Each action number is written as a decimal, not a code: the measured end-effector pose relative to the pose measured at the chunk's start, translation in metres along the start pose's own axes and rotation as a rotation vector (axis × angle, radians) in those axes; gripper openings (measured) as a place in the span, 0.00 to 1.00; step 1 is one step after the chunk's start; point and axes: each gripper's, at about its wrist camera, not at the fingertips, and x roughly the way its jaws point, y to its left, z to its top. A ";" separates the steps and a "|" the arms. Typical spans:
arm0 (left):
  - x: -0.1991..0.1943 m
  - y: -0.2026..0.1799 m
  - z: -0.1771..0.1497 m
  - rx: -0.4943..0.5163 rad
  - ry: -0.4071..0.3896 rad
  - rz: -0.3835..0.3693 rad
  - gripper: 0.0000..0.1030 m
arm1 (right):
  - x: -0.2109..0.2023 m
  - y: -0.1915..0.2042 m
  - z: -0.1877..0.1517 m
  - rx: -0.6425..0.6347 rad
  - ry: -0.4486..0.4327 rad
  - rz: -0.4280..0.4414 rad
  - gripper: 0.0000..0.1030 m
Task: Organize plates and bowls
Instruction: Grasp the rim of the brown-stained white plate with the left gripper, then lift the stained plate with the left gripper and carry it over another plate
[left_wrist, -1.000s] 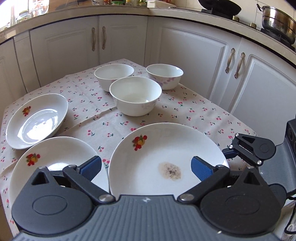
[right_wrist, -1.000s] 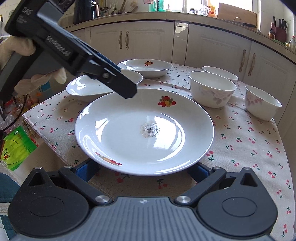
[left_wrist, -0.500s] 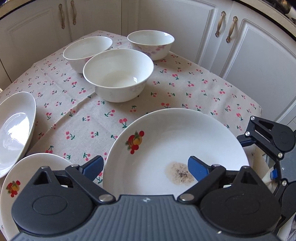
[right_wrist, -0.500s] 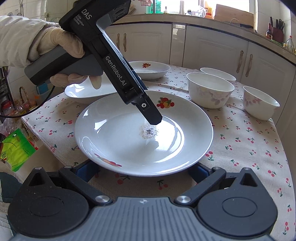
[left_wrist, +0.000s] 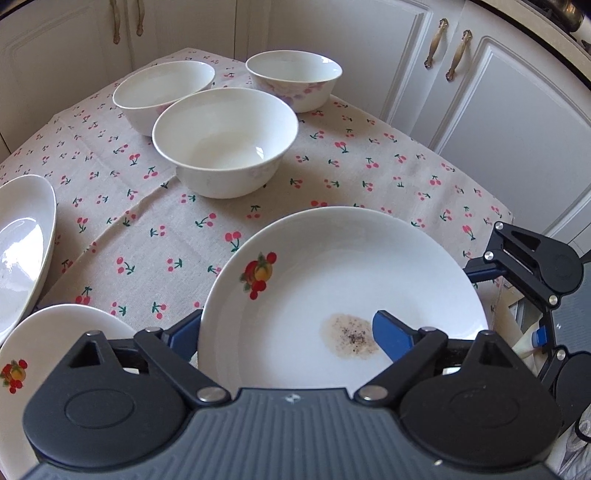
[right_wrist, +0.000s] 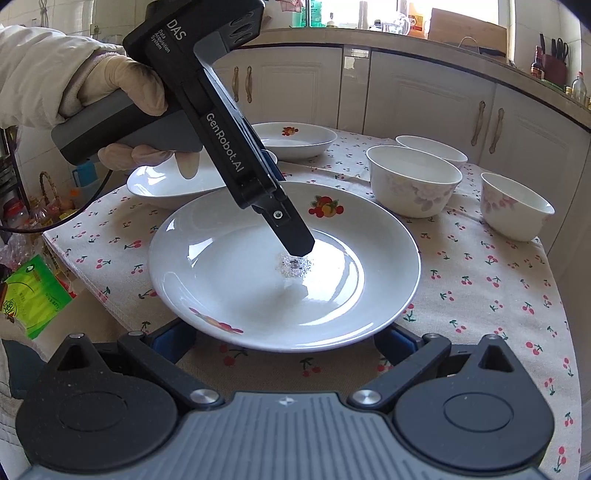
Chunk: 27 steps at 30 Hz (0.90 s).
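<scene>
A large white plate (left_wrist: 343, 280) with a fruit print and a brown stain lies on the cherry-print tablecloth (left_wrist: 155, 218); it also shows in the right wrist view (right_wrist: 258, 280). My left gripper (left_wrist: 286, 332) is open, its jaws astride the plate's near rim, one finger over the stain. My right gripper (right_wrist: 284, 341) is open at the plate's opposite rim, its fingers (right_wrist: 173, 338) below the edge. Three white bowls (left_wrist: 225, 140) stand at the back. Two more plates (left_wrist: 22, 236) lie at the left.
White cabinets (left_wrist: 498, 96) close in behind the table. The table's edge (right_wrist: 74, 258) drops off at the left in the right wrist view, with a green bag (right_wrist: 29, 295) on the floor below. A gloved hand (right_wrist: 122, 92) holds the left gripper.
My left gripper has moved forward and down over the large plate, its fingers now at the stain. The right gripper has stayed at the plate's rim.
</scene>
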 end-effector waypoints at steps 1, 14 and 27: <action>0.000 -0.001 0.002 0.003 -0.004 -0.005 0.91 | -0.001 -0.002 0.000 -0.002 0.001 -0.004 1.00; 0.006 0.002 0.008 0.032 0.043 -0.071 0.91 | -0.002 -0.010 -0.005 0.008 0.003 0.006 1.00; 0.018 0.000 0.011 0.064 0.092 -0.074 0.91 | 0.000 -0.009 -0.004 0.013 0.007 0.009 1.00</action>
